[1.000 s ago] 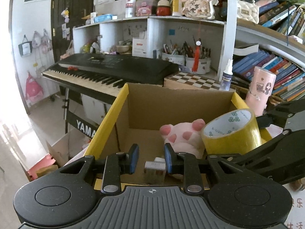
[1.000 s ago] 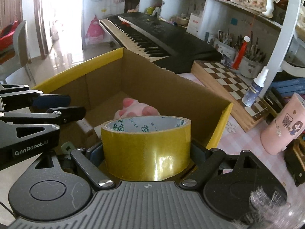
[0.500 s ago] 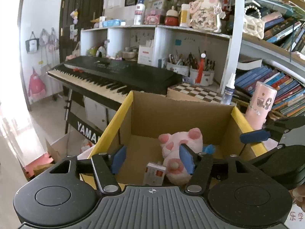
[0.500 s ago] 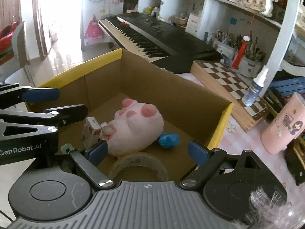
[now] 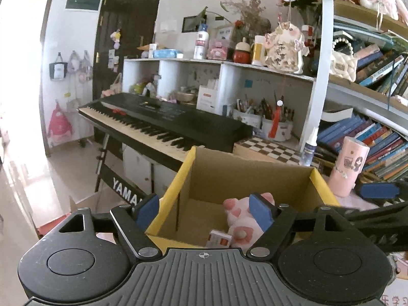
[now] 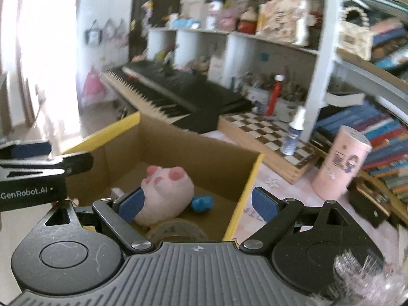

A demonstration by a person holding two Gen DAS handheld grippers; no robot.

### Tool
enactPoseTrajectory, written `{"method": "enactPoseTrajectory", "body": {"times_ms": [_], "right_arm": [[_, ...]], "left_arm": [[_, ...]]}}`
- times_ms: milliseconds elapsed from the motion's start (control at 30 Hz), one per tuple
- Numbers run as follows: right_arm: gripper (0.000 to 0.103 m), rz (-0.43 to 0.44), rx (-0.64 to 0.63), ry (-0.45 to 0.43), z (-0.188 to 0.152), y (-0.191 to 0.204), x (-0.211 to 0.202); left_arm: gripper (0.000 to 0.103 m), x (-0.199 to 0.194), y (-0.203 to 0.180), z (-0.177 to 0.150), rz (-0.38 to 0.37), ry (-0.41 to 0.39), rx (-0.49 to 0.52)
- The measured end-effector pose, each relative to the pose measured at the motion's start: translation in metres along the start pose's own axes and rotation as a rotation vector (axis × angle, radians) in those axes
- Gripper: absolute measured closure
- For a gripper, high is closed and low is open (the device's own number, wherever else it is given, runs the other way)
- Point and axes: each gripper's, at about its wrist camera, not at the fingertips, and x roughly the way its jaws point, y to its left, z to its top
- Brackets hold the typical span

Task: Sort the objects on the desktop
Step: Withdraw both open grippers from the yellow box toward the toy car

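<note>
An open cardboard box (image 5: 178,178) with yellow rims holds a pink plush toy (image 5: 237,219) and a small white and red carton (image 5: 218,238). My left gripper (image 5: 204,210) hovers over the box's near left corner, its jaws opening with nothing between the pads. In the right wrist view the box (image 6: 251,176) also holds a roll of yellow tape (image 6: 176,228) lying flat by the plush (image 6: 165,188), and a small blue object (image 6: 201,202). My right gripper (image 6: 197,205) stands open and empty above the box's near right rim.
A black keyboard (image 5: 163,117) stands behind the box. A chessboard (image 6: 267,137) carries a small spray bottle (image 6: 293,135), with a pink cylinder (image 6: 341,163) to its right. Book-filled shelves (image 5: 377,132) and pen cups (image 5: 267,119) line the back.
The right gripper let the yellow tape roll drop into the box. The left gripper opened from shut. Both grippers drew back and rose a little.
</note>
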Motion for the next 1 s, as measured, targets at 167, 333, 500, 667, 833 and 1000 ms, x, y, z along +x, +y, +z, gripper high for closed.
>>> {"method": "enactPoseTrajectory", "body": {"times_ms": [167,333,500,667,833,1000], "right_arm": [[0.012,-0.064,0.074,-0.054,-0.007,-0.002,-0.026],[0.012,-0.116,0.13,-0.077,-0.02,0.005,-0.048],[0.012,-0.141,0.162,-0.066,-0.038,0.018,-0.067],[0.012,-0.152,0.177,-0.043,-0.058,0.036,-0.087],[0.012,-0.163,0.199,-0.02,-0.078,0.054,-0.103],[0.012,-0.175,0.221,0.003,-0.098,0.07,-0.118]], "left_arm": [[0.019,-0.016,0.009,-0.004,0.005,-0.003,-0.017],[0.017,-0.032,0.017,-0.01,0.003,0.002,-0.023],[0.017,-0.051,0.026,-0.021,-0.006,0.014,-0.012],[0.017,-0.069,0.033,-0.034,-0.017,0.037,0.007],[0.016,-0.084,0.039,-0.046,-0.031,0.056,0.032],[0.016,-0.097,0.042,-0.057,-0.05,0.069,0.061]]}}
